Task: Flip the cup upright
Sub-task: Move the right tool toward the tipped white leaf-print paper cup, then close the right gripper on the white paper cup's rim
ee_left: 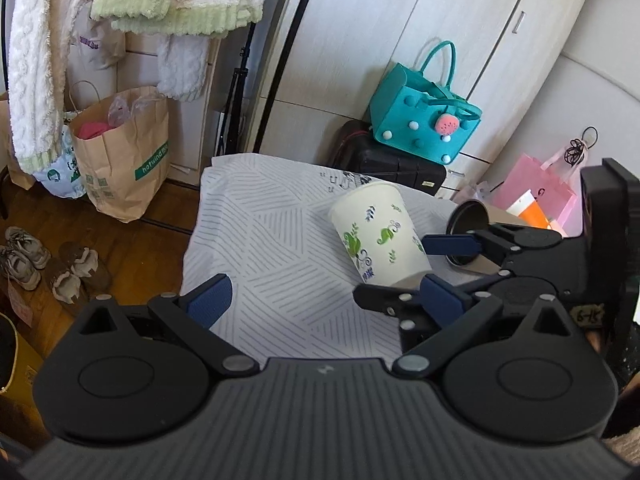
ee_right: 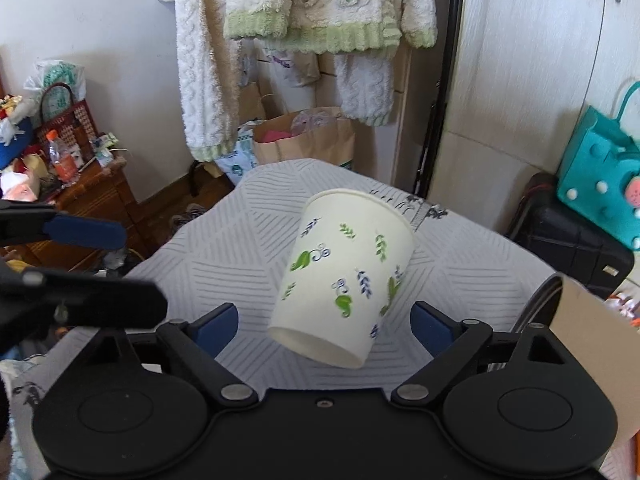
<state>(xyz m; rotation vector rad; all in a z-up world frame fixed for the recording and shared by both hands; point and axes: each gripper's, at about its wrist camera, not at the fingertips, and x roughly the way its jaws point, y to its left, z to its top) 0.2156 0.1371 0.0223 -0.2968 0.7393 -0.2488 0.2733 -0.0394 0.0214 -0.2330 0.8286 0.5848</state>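
A white paper cup with green and blue leaf prints (ee_left: 378, 232) lies on its side on the striped cloth (ee_left: 260, 240), rim pointing away, base toward the cameras. In the right wrist view the cup (ee_right: 344, 276) sits just ahead of my right gripper (ee_right: 324, 326), whose blue pads are open on either side of the cup's base without touching it. My left gripper (ee_left: 320, 300) is open and empty, left of the cup. The right gripper's fingers (ee_left: 452, 244) show in the left wrist view, flanking the cup's base.
A cardboard tube (ee_left: 472, 236) lies right of the cup. A teal bag (ee_left: 424, 120) sits on a black case (ee_left: 392, 164) behind the table. A brown paper bag (ee_left: 120, 152) and shoes (ee_left: 52, 268) are on the floor to the left. Clothes hang behind.
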